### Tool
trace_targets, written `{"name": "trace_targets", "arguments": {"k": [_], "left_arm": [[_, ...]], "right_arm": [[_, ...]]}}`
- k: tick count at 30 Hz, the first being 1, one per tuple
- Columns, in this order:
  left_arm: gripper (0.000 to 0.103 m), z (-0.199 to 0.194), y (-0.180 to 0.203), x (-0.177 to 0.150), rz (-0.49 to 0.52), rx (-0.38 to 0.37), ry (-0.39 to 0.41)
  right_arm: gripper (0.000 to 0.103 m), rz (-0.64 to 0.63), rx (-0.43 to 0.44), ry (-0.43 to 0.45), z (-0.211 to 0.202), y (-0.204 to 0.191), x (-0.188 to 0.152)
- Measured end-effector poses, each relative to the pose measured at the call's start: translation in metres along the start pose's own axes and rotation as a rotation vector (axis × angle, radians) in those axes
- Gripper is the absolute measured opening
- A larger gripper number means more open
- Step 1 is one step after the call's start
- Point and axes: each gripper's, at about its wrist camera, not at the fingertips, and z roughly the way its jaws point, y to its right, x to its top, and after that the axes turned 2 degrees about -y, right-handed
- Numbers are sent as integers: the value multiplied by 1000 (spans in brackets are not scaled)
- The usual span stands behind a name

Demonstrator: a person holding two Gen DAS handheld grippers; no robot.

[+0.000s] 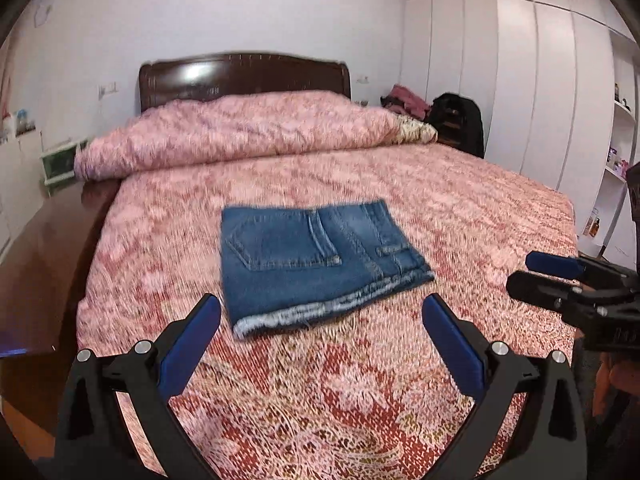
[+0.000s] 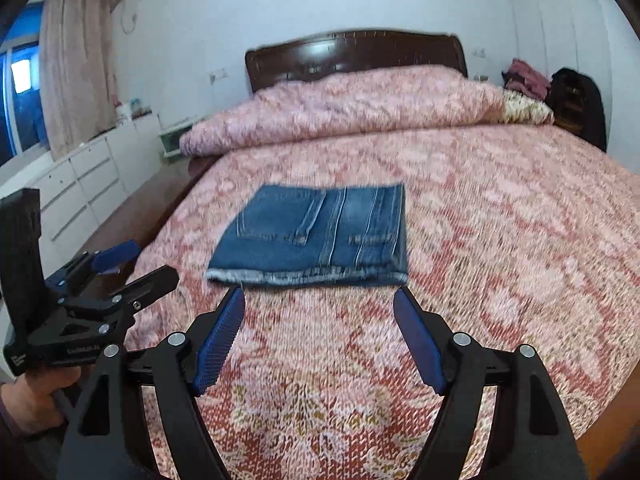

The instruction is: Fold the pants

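A pair of blue jeans (image 1: 316, 260) lies folded into a compact rectangle on the pink patterned bedspread (image 1: 360, 380), back pocket up, frayed hems toward me. It also shows in the right wrist view (image 2: 316, 236). My left gripper (image 1: 322, 308) is open and empty, held above the bed just in front of the jeans. My right gripper (image 2: 320, 300) is open and empty, also just short of the jeans' near edge. The right gripper shows at the right edge of the left wrist view (image 1: 524, 270), and the left gripper at the left of the right wrist view (image 2: 154, 262).
A rolled pink duvet (image 1: 248, 136) lies across the bed's head before the dark wooden headboard (image 1: 244, 76). White wardrobes (image 1: 520, 80) stand at the right, white drawers (image 2: 80, 184) at the left. Dark clothes are piled on a chair (image 1: 460, 120) beside the bed.
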Motion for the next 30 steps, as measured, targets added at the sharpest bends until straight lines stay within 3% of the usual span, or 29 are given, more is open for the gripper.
{"name": "trace_targets", "arguments": {"k": [5, 14, 24, 30], "left_arm": [[101, -16, 7, 9, 39, -43, 88], [101, -33, 21, 15, 76, -58, 154], [101, -42, 24, 14, 80, -53, 192], [101, -37, 24, 10, 86, -49, 165]], "right_arm": [[76, -45, -6, 67, -17, -7, 2], [76, -80, -44, 132, -41, -16, 5], [76, -38, -74, 133, -41, -8, 4], [76, -35, -66, 122, -37, -8, 2]]}}
